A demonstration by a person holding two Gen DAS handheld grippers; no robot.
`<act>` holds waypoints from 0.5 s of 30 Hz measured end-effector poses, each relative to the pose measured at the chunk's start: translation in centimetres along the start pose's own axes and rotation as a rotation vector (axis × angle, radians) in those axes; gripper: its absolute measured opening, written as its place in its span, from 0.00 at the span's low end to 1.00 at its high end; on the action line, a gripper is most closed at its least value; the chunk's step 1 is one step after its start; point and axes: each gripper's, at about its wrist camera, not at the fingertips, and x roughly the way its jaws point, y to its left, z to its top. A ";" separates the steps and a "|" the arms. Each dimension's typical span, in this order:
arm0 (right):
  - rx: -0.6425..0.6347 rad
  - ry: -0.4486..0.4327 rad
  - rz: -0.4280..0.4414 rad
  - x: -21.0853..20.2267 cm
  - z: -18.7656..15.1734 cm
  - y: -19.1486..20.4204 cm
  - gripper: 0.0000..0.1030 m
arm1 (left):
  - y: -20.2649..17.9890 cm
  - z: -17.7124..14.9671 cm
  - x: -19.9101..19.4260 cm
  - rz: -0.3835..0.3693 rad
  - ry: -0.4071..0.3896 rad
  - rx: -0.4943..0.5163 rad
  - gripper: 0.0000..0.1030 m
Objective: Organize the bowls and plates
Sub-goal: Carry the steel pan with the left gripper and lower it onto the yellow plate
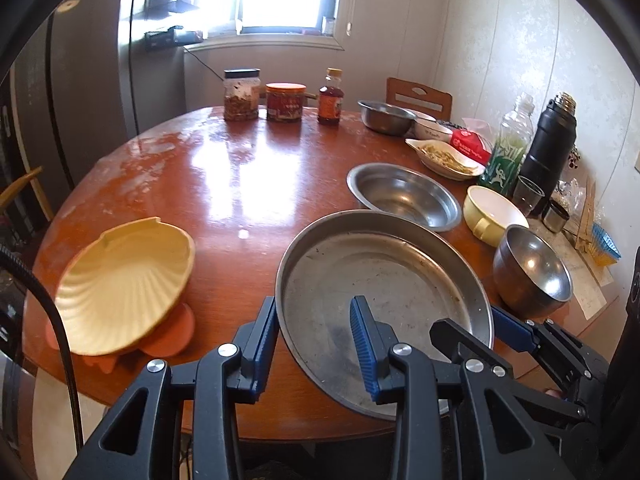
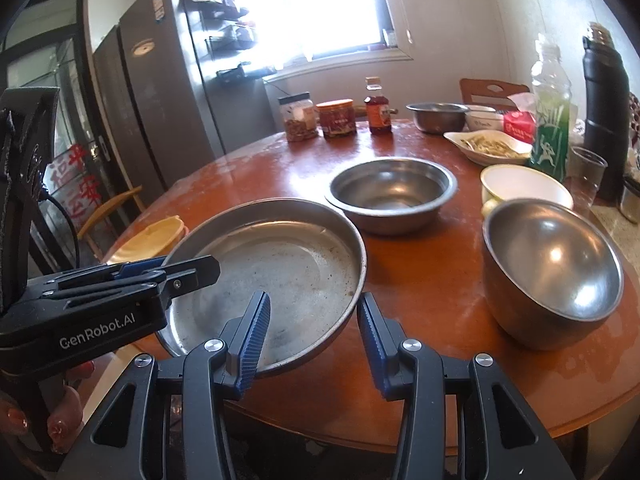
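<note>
A large round steel plate (image 1: 384, 300) (image 2: 280, 272) lies at the table's near edge. My left gripper (image 1: 316, 316) is open and straddles its left rim, one finger outside, one inside. My right gripper (image 2: 314, 312) is open and straddles its right rim; it also shows in the left wrist view (image 1: 516, 328). Behind the plate stands a wide steel bowl (image 1: 404, 196) (image 2: 392, 192). To the right stands a deep steel bowl (image 1: 532, 272) (image 2: 552, 272), with a yellow-and-white bowl (image 1: 494, 210) (image 2: 524, 184) behind it. A yellow shell-shaped dish (image 1: 124, 284) (image 2: 148, 240) lies on an orange mat at left.
At the back of the round wooden table (image 1: 240, 168) stand jars (image 1: 242, 94), a sauce bottle (image 1: 330, 98), a steel bowl (image 1: 384, 116), a dish of food (image 1: 444, 158), a green bottle (image 1: 508, 148), a black flask (image 1: 550, 140) and a glass (image 1: 526, 194). A fridge (image 2: 160, 80) stands at left.
</note>
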 end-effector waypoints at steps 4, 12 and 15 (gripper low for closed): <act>-0.029 -0.014 0.032 0.0 0.8 1.9 0.45 | 1.9 0.1 -1.4 0.029 -0.027 -0.033 0.35; -0.088 -0.031 0.090 1.1 2.4 5.7 0.46 | 5.4 0.2 -3.0 0.088 -0.059 -0.087 0.35; -0.108 -0.033 0.101 1.8 3.0 7.0 0.46 | 6.6 0.3 -3.5 0.106 -0.080 -0.101 0.35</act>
